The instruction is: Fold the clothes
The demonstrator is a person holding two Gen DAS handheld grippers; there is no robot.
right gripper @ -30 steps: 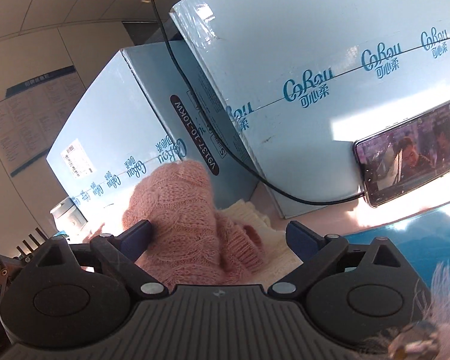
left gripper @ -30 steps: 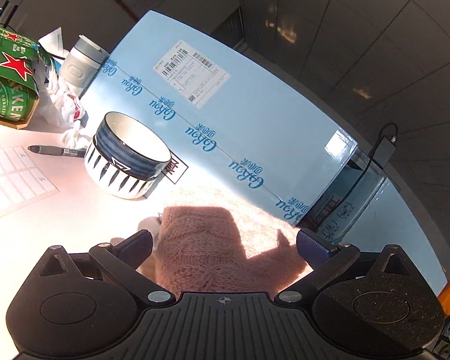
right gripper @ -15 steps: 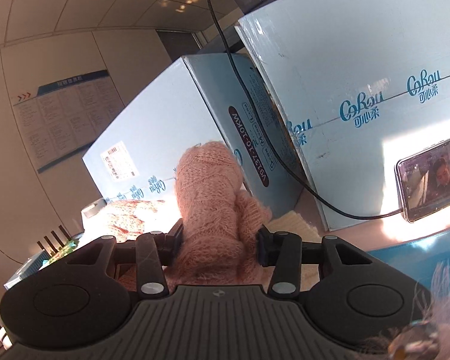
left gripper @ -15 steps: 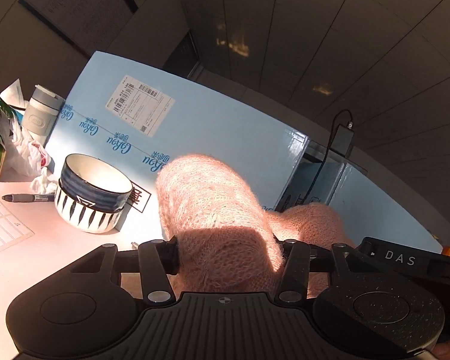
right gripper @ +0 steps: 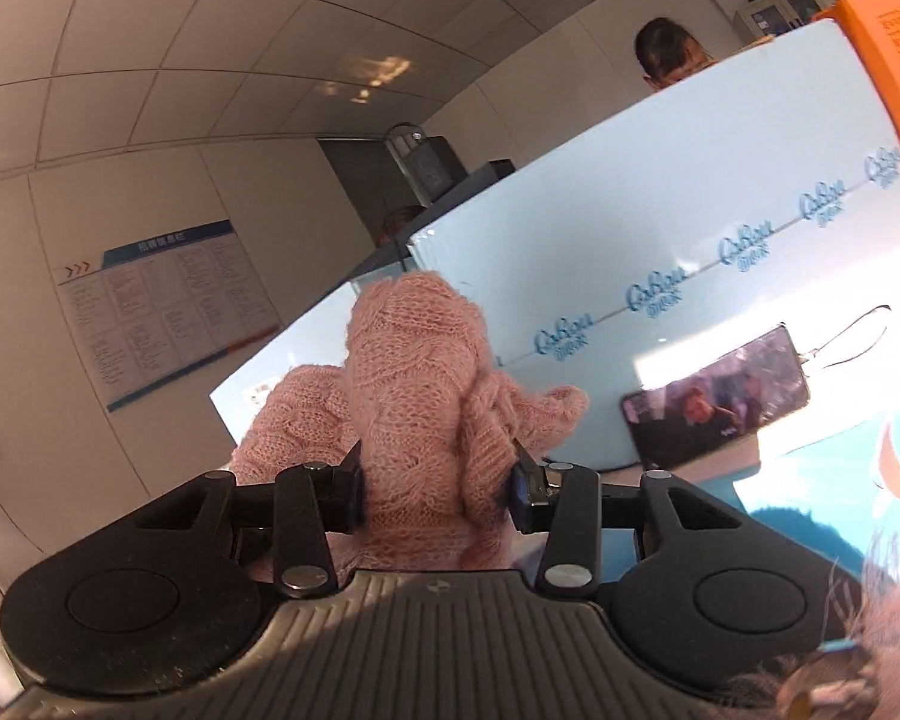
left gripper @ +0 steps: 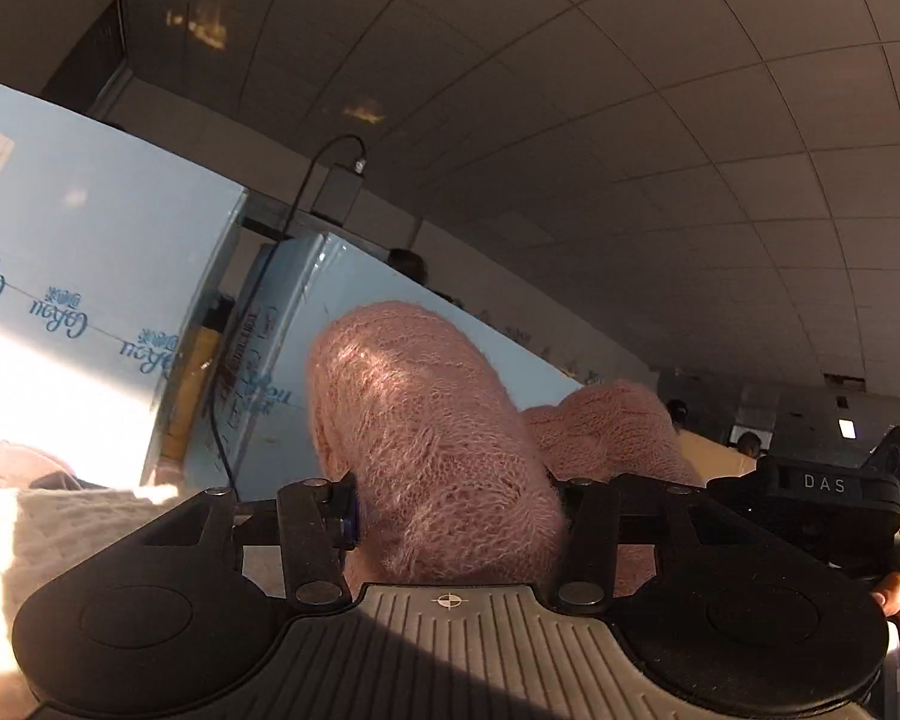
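Observation:
A pink knitted sweater (left gripper: 426, 432) is bunched between the jaws of my left gripper (left gripper: 456, 510), which is shut on it and holds it raised. My right gripper (right gripper: 435, 489) is shut on another part of the same pink sweater (right gripper: 414, 372), also lifted. In the left wrist view the other gripper (left gripper: 822, 492) shows at the right, with more pink knit (left gripper: 618, 432) beside it. A cream knitted garment (left gripper: 48, 534) lies at the lower left of the left wrist view.
Light blue cartons (left gripper: 78, 300) stand close behind the sweater, with a black cable (left gripper: 222, 420) hanging down between them. A phone (right gripper: 714, 402) leans against a blue carton (right gripper: 660, 252) on the right. An orange box (right gripper: 888, 48) is at the far right.
Both grippers were open around the sweater, then closed on it. They have lifted it and tilted upward, so the bowl and table have dropped out of the left wrist view.

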